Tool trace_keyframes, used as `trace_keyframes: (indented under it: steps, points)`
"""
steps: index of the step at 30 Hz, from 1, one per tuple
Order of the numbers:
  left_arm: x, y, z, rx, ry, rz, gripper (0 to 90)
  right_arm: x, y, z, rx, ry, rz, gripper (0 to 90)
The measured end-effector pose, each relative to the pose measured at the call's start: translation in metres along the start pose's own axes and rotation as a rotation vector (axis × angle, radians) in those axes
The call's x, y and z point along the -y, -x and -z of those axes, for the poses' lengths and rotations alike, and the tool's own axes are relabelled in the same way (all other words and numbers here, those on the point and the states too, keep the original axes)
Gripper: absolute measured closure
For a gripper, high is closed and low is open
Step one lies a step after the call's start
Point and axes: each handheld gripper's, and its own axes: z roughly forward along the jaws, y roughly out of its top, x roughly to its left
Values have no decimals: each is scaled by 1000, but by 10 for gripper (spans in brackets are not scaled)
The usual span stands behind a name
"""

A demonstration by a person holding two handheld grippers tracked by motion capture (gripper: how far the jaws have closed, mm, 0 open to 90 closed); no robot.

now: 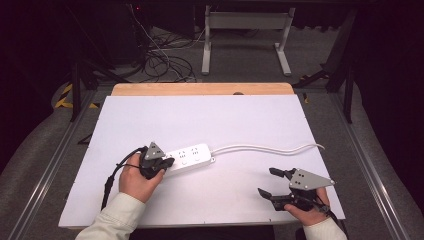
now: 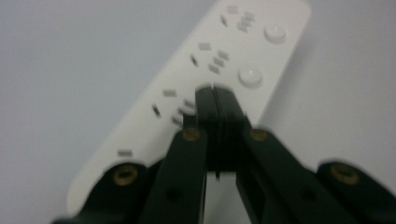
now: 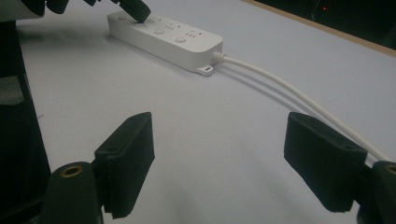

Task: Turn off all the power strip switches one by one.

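Observation:
A white power strip [image 1: 192, 156] lies near the middle of the white table [image 1: 200, 115], and its white cord [image 1: 265, 147] runs off to the right. My left gripper [image 1: 167, 162] is shut with nothing between its jaws. In the left gripper view, the left gripper's [image 2: 213, 93] closed tips rest on the power strip's [image 2: 210, 51] top face, beside a round button [image 2: 251, 76]. My right gripper [image 1: 266, 181] stands open at the front right, apart from the strip. The right gripper view has the right gripper [image 3: 224, 140] wide open over bare table, with the power strip [image 3: 163, 37] and cord [image 3: 289, 91] farther off.
A wooden edge [image 1: 200, 89] borders the table's far side. Beyond it, loose cables [image 1: 160, 55] lie on the floor beside a white desk frame [image 1: 245, 20]. Metal rails run along both sides of the table.

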Motion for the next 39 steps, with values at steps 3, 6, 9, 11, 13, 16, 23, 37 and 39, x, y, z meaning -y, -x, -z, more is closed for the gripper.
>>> trace_keyframes:
  steps: [3,6,9,11,13,16,23,37,39]
  points:
    - [-10,0,14,29,64,14,900,0,2,1,4,4,-5,254]
    - [-14,0,21,35,82,16,900,1,2,0,3,-1,-5,254]
    - [-14,-1,25,35,90,21,900,0,1,-1,0,-4,1,254]
    - [-14,-2,25,35,89,19,900,0,0,0,2,-1,1,254]
    - [-14,0,24,48,89,22,900,0,0,0,3,-2,-1,254]
    - [-16,1,22,41,86,9,900,0,0,-1,2,-7,2,254]
    - [-32,13,-4,93,58,-15,900,0,0,-2,-2,-7,3,254]
    - [-32,14,-16,70,15,-34,900,1,1,-1,-2,-1,-3,253]
    - [-31,14,-17,68,2,-43,900,1,1,-1,-3,-2,-2,253]
